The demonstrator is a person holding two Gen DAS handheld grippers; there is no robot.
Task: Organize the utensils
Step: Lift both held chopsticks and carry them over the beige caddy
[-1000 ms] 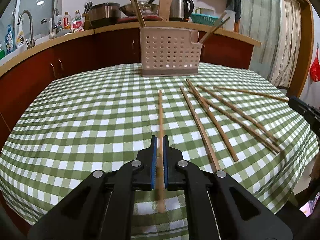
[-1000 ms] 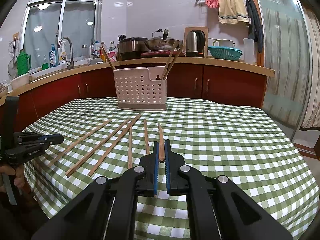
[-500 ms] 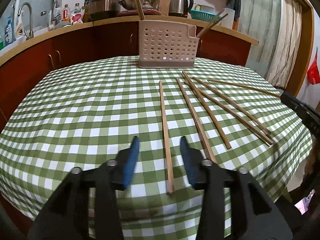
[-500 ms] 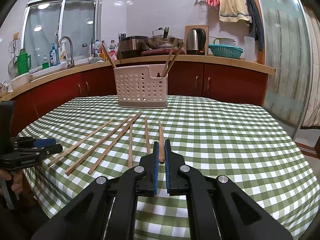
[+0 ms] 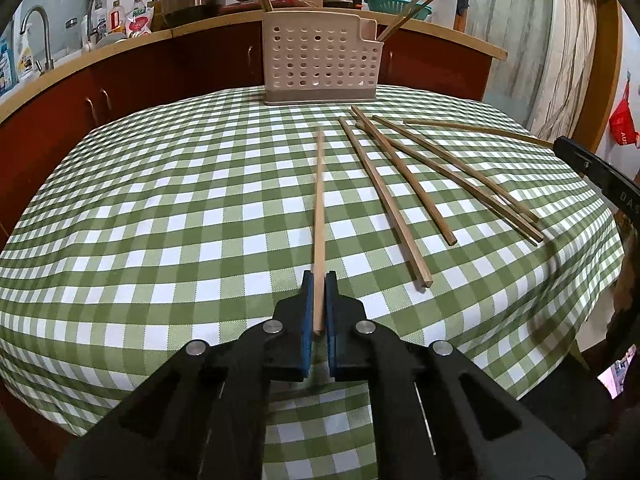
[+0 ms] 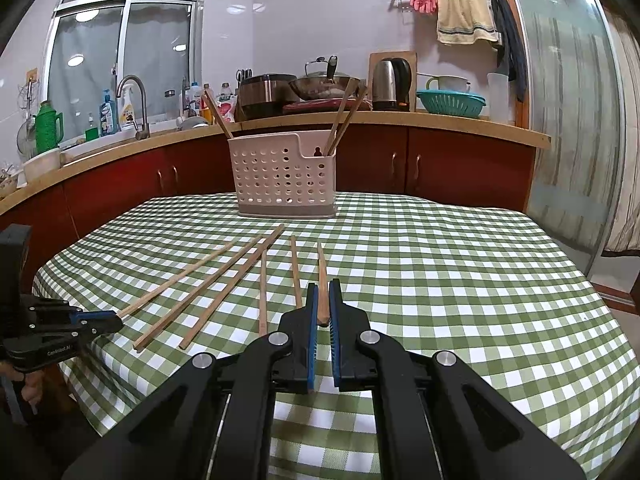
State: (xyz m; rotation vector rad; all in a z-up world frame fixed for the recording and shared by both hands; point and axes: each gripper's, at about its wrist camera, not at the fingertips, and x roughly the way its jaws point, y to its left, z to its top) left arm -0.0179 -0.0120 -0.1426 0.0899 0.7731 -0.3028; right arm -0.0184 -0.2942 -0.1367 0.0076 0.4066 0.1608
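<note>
Two grippers were in play, each clamped on one chopstick. From the left wrist view, the left gripper point(image 5: 319, 280) had its blue pads point(image 5: 307, 312) pinched tight on the near end of a wooden chopstick point(image 5: 319, 216), and the stick ran straight ahead over the green checked tablecloth point(image 5: 160, 220) toward the perforated utensil holder point(image 5: 320, 62) at the far edge of the table. Couldn't tell if the far tip was touching the cloth or floating just above it, it looked a bit blurry there.

Right of that stick, five loose chopsticks point(image 5: 404, 184) lay flat on the cloth, fanned out, with their far ends bunched near the holder and a couple crossing there. The holder already had some chopsticks standing tilted in it, a pair at the left end and two at the right end.

From the right wrist view, the right gripper point(image 6: 323, 286) was closed on the near end of another chopstick point(image 6: 321, 276), also aimed at the holder, with more sticks lying just to its left. Behind the table there was a kitchen counter point(image 6: 440, 122) with a kettle point(image 6: 390, 84), a wok and a teal colander.
</note>
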